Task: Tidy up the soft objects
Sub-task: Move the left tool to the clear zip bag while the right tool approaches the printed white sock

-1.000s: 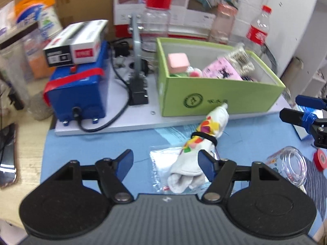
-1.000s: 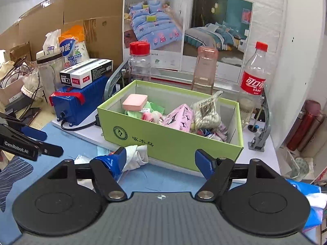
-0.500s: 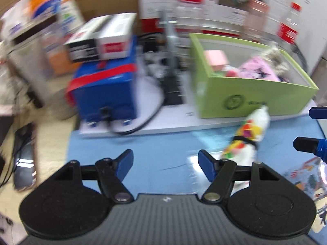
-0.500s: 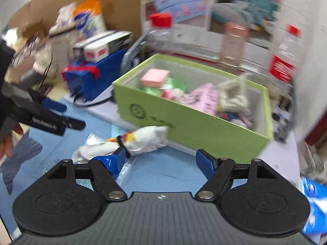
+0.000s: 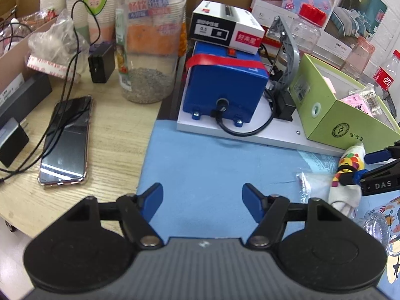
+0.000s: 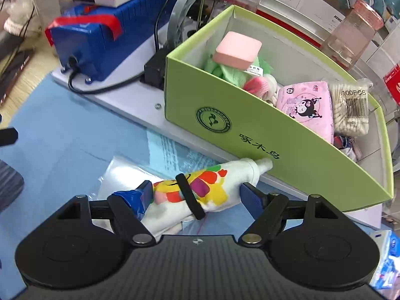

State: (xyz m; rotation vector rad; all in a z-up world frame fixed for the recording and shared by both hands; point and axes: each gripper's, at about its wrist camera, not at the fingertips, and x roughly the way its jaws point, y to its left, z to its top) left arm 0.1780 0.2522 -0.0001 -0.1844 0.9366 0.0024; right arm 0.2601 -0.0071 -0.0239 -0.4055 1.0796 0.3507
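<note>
Right gripper [image 6: 196, 195] jaws apart astride rolled sock [image 6: 200, 190], left gripper [image 5: 202, 195] jaws apart, empty, phone [image 5: 66, 140] only in left view, box [image 6: 287, 147] contents only in right view

Printed "100PCS" on the swab bag [image 6: 351, 110] in the green box [image 6: 295, 155]; "啄木鸟" on that box's front wall; "DAS" on the right gripper [image 5: 360, 166]; "0.5" on the carton [image 5: 226, 27].

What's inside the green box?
The green box holds a pink sponge, green cloth, a pink tissue pack and bagged cotton swabs. Its bottom is covered.
</note>
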